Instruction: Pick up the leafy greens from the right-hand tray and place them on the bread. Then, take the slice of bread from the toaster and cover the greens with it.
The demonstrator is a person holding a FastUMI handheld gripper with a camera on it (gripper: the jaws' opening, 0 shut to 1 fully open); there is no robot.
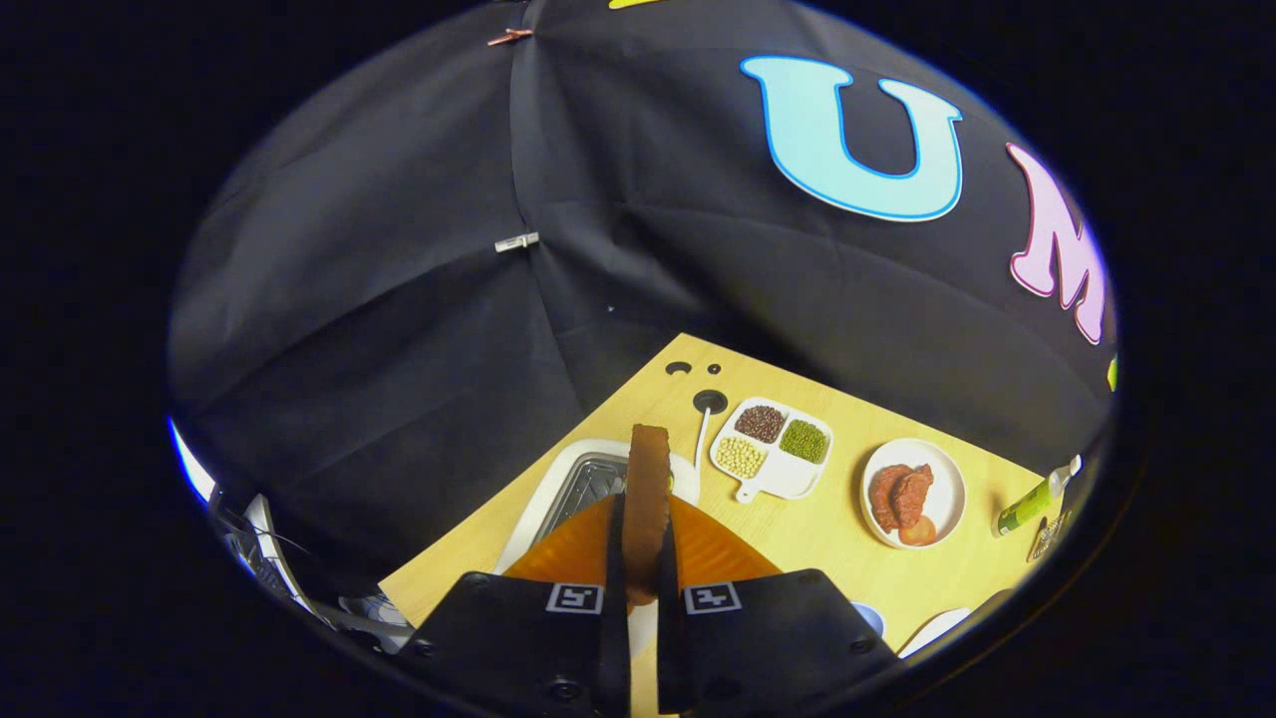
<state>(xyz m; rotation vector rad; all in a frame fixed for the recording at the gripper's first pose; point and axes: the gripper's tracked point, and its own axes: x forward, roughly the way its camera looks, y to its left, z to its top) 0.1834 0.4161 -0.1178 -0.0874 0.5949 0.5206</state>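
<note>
Bread slice [648, 499], one, is held edge-on and upright between the two fingers of the gripper [640, 558], which are closed tight on it, above the toaster [573, 489]. Beyond are noted one divided dish [773, 449] with three heaps of beans and one round plate [912, 494] on the wooden table [797, 538].

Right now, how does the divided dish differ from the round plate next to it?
The divided dish is squarish with a handle and compartments of beans; the round plate is undivided and holds reddish meat-like pieces. The divided dish sits nearer the bread slice clamped in the claw. Both are white, on the wooden table.
</note>
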